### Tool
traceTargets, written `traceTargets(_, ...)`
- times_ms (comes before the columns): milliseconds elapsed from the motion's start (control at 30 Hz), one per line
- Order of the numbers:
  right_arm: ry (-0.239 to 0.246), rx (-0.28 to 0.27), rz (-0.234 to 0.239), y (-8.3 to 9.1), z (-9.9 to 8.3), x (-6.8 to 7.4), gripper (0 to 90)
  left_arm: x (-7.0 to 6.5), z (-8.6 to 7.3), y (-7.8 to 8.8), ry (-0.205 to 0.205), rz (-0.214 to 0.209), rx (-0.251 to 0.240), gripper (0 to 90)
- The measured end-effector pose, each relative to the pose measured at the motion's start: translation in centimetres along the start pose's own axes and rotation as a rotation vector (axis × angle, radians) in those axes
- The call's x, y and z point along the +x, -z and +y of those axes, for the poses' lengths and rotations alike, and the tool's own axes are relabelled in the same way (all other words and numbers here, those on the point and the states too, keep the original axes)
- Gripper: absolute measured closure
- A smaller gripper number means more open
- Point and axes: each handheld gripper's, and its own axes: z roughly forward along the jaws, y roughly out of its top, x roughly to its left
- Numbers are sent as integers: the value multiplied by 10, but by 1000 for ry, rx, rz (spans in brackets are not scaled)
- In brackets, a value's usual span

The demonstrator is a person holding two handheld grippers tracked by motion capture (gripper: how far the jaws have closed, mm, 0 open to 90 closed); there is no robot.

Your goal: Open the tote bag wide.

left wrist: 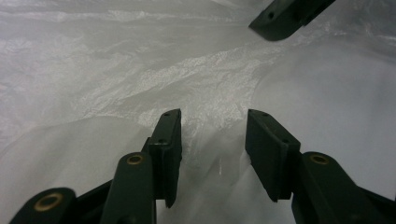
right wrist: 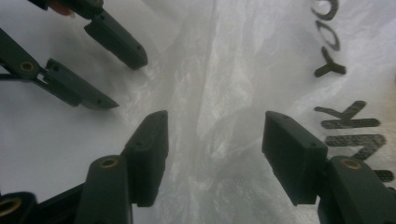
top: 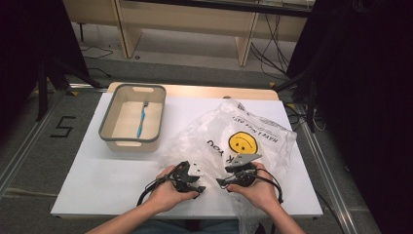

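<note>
A crumpled clear plastic bag [top: 234,131] with a yellow smiley face [top: 243,142] and black lettering lies on the white table [top: 112,170]. Both grippers meet at its near edge and point at each other. My left gripper [top: 200,187] [left wrist: 213,116] is open, with a raised fold of the film [left wrist: 210,154] lying loose between its jaws. My right gripper [top: 221,183] [right wrist: 217,116] is open too, over thin wrinkled plastic [right wrist: 210,70] beside the printed letters [right wrist: 345,121]. In the right gripper view, the left gripper [right wrist: 127,84] stands close by at the upper left. One of the right gripper's fingers [left wrist: 285,16] enters the left gripper view at the top.
A beige bin with a grey rim [top: 108,117] stands at the table's back left, with a blue toothbrush [top: 141,119] lying in it. Bare white tabletop lies in front of the bin. Wooden furniture legs and cables stand beyond the far edge.
</note>
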Motion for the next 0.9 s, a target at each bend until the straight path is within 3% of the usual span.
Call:
traceTargets(233, 5, 50, 9, -11, 2, -1, 534, 1, 0, 0, 4, -4, -2, 569)
traceTargets(533, -31, 75, -25, -13, 6, -5, 842, 1, -1, 0, 9, 0, -4, 576)
traceTargets(633, -55, 82, -29, -13, 6, -6, 890, 1, -1, 0, 11, 2, -4, 577)
traceTargets(767, -77, 55, -44, -8, 9, -9, 900, 1, -1, 0, 13, 3, -5, 580)
traceTargets(867, -90, -26, -78, 7, 19, -10, 900, 1, -1, 0, 12, 3, -5, 583)
traceTargets(900, -90, -26, -78, 7, 19, -10, 900, 1, -1, 0, 11, 4, -5, 583)
